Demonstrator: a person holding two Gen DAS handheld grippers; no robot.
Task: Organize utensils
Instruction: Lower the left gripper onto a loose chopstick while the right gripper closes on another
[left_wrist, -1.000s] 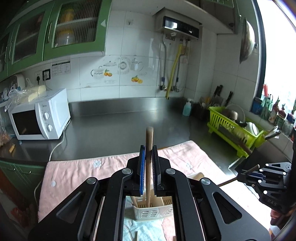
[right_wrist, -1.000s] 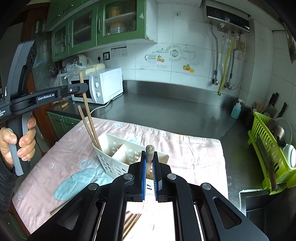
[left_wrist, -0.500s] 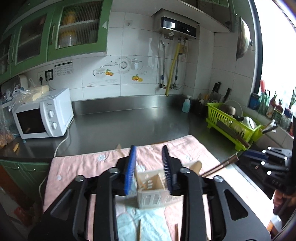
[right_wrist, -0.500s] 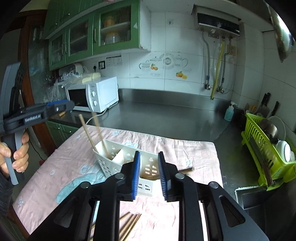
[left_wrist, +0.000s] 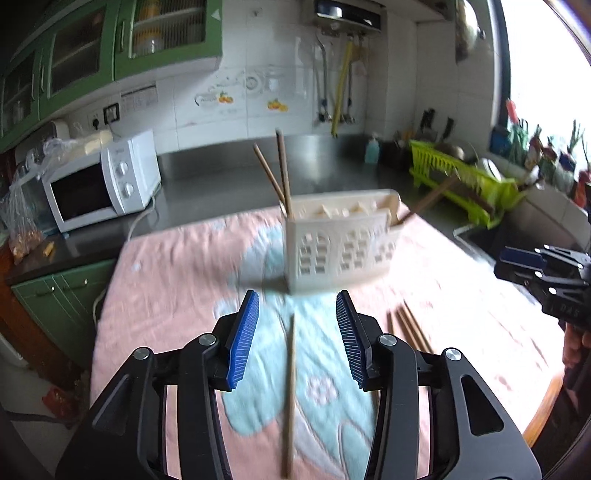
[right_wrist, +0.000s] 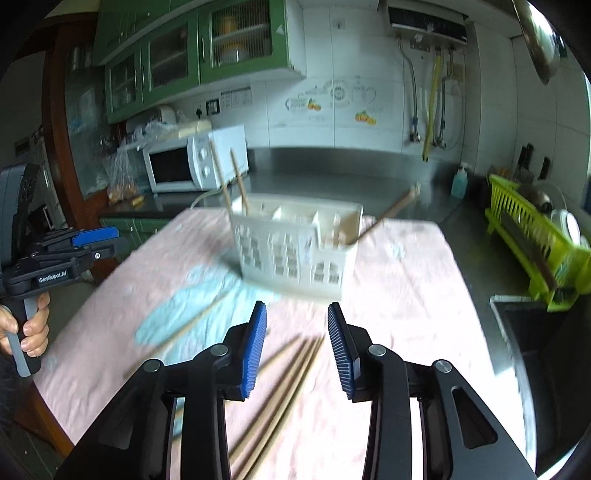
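Between placements: left gripper (left_wrist: 297, 339) and right gripper (right_wrist: 297, 345) both spread apart, empty, above pink cloth (right_wrist: 406, 288). Caddy (right_wrist: 295, 247) upright beyond, already holding chopsticks. Next, probably: descent onto single chopstick (left_wrist: 290, 387) and loose chopsticks (right_wrist: 284, 384), jaws straddling.

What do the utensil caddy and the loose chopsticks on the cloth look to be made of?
Utensil caddy: likely moulded plastic, matte cream, with cut-out window slots.
Loose chopsticks: probably wood or bamboo, plain tan, unglossy; motion blur hides any grain.
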